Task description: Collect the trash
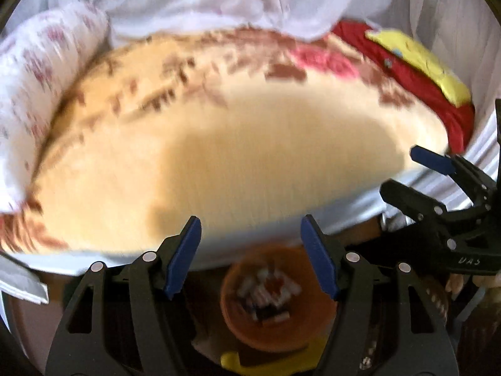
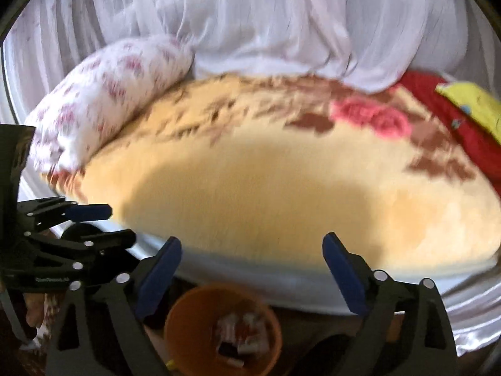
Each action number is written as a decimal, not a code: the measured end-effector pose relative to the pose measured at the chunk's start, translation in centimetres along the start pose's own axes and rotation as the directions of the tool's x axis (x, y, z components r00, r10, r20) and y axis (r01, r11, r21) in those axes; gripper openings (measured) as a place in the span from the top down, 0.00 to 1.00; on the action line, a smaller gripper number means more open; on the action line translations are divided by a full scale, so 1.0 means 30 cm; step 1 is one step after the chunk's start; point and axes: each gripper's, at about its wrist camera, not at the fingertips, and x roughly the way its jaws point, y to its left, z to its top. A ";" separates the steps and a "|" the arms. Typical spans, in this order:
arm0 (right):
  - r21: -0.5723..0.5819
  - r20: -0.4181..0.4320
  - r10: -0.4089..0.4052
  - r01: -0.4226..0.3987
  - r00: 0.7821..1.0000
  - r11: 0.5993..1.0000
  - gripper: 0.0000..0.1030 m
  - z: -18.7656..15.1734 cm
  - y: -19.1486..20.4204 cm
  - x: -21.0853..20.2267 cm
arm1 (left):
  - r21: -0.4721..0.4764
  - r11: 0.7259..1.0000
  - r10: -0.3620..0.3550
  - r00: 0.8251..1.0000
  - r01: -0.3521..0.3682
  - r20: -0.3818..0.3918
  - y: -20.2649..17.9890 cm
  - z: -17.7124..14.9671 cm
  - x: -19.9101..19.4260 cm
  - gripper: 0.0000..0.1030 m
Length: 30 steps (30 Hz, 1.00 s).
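Both my tongs hung over the edge of the bed, with nothing between their fingers. My left gripper [image 1: 252,257] stood open, and through its gap I saw the orange bin [image 1: 269,300] below on the floor, with the trash [image 1: 269,294], white and red scraps, lying inside it. My right gripper [image 2: 252,277] gaped wider, empty too, with the same bin just under it. The two grippers were close side by side, each showing at the margin of the other's view. Ahead lay the bed's yellow blanket [image 1: 219,156] with brown and pink flowers, bare in the middle. A flowered pillow [image 2: 103,100] sat at its far left, a red cloth [image 1: 422,84] with a yellow piece [image 1: 419,62] on it at the far right, and a white curtain [image 2: 266,25] hung behind. The pictures were blurred, so I could not make out the scraps.
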 end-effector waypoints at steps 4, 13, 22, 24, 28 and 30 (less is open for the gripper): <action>-0.025 0.077 -0.065 0.067 0.995 0.997 0.05 0.086 -0.021 0.005 | -0.022 0.999 0.050 0.993 -0.048 0.108 0.017 0.087 -0.033 0.23; 0.017 0.117 -0.110 0.109 0.987 0.994 0.05 0.224 -0.106 0.064 | -0.106 0.992 0.087 0.978 -0.068 0.189 0.113 0.233 -0.034 0.23; 0.060 0.175 -0.145 0.136 0.974 0.989 0.05 0.382 -0.195 0.164 | -0.205 0.975 0.139 0.962 -0.091 0.235 0.221 0.363 0.007 0.23; 0.067 0.189 -0.153 0.142 0.970 0.988 0.05 0.404 -0.206 0.190 | -0.215 0.969 0.173 0.953 -0.120 0.247 0.231 0.384 0.016 0.23; 0.088 0.195 -0.168 0.153 0.966 0.984 0.05 0.433 -0.231 0.247 | -0.215 0.963 0.216 0.944 -0.163 0.251 0.247 0.415 0.045 0.23; 0.089 0.192 -0.190 0.175 0.963 0.980 0.05 0.445 -0.242 0.280 | -0.213 0.960 0.231 0.942 -0.181 0.244 0.257 0.430 0.068 0.23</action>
